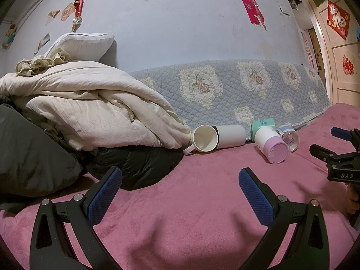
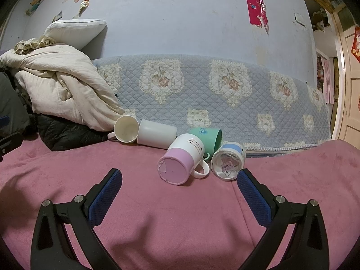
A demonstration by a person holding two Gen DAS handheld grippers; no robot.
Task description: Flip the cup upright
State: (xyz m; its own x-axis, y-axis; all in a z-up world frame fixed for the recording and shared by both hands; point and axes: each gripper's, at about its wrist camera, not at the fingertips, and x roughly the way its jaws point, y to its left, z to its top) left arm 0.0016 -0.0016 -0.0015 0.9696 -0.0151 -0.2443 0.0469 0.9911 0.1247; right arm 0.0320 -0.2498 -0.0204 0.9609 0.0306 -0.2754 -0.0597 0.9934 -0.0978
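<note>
Several cups lie on their sides on the pink bedspread [image 2: 180,225]. A white and pink mug [image 2: 180,159] shows its pink base to me, also in the left wrist view [image 1: 271,145]. A clear cup with a blue band [image 2: 228,160] lies beside it. A green cup [image 2: 208,138] lies behind. A white mug [image 2: 126,129] and a plain white cup [image 2: 157,135] lie further left. My right gripper [image 2: 180,177] is open, just short of the pink mug. My left gripper [image 1: 180,177] is open and empty, well back from the cups.
A heap of cream quilts [image 1: 90,103] and dark clothing [image 1: 135,168] fills the left. A blue quilted pad [image 2: 202,94] leans along the wall behind the cups. The right gripper shows at the left view's right edge [image 1: 337,159]. A door [image 1: 342,67] stands far right.
</note>
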